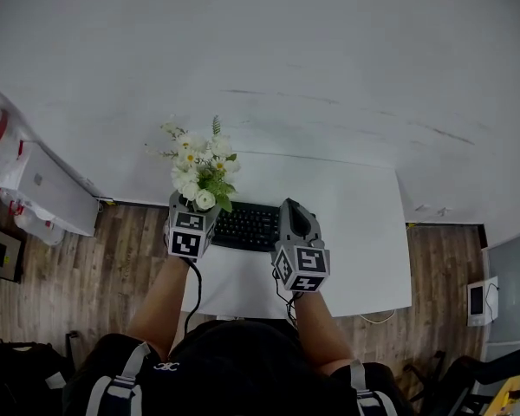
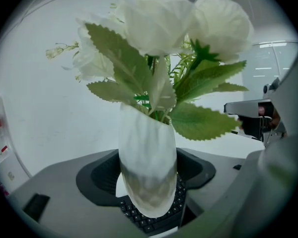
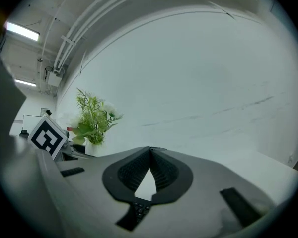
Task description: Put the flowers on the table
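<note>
Frosted, smooth vase (image 2: 148, 167); matt white table (image 1: 364, 232); wood-plank floor (image 1: 121, 250).

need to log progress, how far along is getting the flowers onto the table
Done: the left gripper has the vase of flowers clamped between its jaws, over the table. In hand: the vase hangs above the keyboard, apparently not set down yet. Left: lower it onto bare table and let go. The right gripper is shut and empty.
</note>
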`<state>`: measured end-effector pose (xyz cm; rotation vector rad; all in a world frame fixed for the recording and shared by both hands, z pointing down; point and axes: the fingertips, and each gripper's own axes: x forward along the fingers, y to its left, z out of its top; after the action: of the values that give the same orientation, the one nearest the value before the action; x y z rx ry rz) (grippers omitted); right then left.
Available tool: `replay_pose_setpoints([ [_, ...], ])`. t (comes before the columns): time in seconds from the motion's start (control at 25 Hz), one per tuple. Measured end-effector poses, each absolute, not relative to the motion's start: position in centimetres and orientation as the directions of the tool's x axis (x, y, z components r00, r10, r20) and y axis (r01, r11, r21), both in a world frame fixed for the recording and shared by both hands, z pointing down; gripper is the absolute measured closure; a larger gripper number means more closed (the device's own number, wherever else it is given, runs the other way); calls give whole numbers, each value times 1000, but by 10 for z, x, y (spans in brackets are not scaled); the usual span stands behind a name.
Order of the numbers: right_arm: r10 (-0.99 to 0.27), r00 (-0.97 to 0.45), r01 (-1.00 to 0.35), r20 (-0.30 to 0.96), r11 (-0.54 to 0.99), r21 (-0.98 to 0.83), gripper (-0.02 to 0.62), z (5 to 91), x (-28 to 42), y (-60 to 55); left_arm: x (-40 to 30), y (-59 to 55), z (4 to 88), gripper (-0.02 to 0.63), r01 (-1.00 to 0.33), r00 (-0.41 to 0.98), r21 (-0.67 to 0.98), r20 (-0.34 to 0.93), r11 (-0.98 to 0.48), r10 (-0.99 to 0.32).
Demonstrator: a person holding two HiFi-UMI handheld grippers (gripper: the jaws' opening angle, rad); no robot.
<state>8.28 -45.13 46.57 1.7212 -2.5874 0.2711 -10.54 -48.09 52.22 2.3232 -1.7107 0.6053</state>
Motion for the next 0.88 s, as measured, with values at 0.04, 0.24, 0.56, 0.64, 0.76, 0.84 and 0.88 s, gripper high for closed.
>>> replay_pose_setpoints([
  [0.04, -911, -393, -916, 121, 378, -131, 595, 469, 85, -455, -105, -487, 523, 253, -948, 247, -78, 428, -308, -869],
  [0.24, -899, -410, -910, 156, 390, -144, 595, 485, 98, -526, -96, -574, 533, 253, -947, 259, -72, 399, -312, -880],
  [0.56, -892, -408, -912, 195, 386, -141, 594, 507, 120, -577, -79, -664, 550, 253, -940, 295, -75, 319, -334, -901],
  [0.64, -888, -409, -911, 211, 384, -150, 594, 515, 125, -585, -73, -682, 557, 253, -936, 305, -79, 308, -343, -901],
  [0.76, -882, -412, -910, 227, 384, -156, 594, 526, 127, -595, -64, -703, 573, 253, -925, 333, -82, 298, -372, -895],
  [0.84, -880, -411, -911, 237, 382, -157, 594, 533, 129, -601, -58, -714, 585, 253, -918, 353, -78, 291, -390, -889],
  [0.88, -879, -409, -911, 244, 380, -160, 594, 537, 130, -604, -54, -719, 592, 252, -915, 360, -76, 291, -396, -887],
])
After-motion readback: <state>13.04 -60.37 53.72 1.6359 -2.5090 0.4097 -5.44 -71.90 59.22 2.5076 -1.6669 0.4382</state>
